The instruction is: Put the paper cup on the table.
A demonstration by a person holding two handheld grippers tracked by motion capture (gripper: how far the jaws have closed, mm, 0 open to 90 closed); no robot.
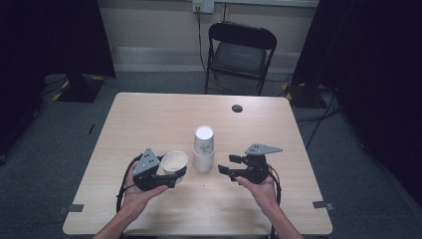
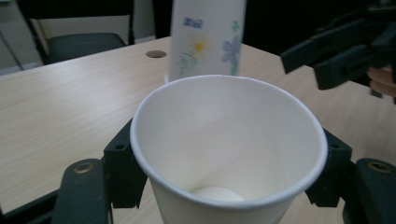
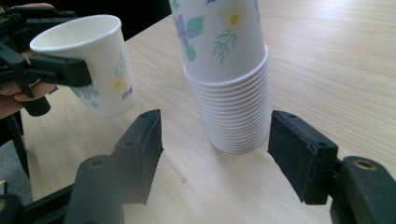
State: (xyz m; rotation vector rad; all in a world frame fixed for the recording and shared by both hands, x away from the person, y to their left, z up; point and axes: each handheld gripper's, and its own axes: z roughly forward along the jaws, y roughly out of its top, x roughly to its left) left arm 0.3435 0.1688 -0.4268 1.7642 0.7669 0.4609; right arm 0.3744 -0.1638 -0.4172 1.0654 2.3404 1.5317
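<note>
The left gripper [image 1: 171, 175] pinched a single paper cup [image 1: 174, 162], upright, just left of the upside-down stack of cups [image 1: 203, 147] on the table [image 1: 149, 119]. The right gripper [image 1: 230, 167] waited spread beside the stack. I judged it would next grasp the stack.

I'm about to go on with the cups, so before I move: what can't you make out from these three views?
- Single paper cup: left gripper view's bottom edge crops its base; left gripper shut on it.
- Cup stack: both gripper views crop its top; high view too small to count cups.
- Right gripper: open; high view too small to judge its gap from the stack.
- Dark round spot on the table: too small to identify.
</note>
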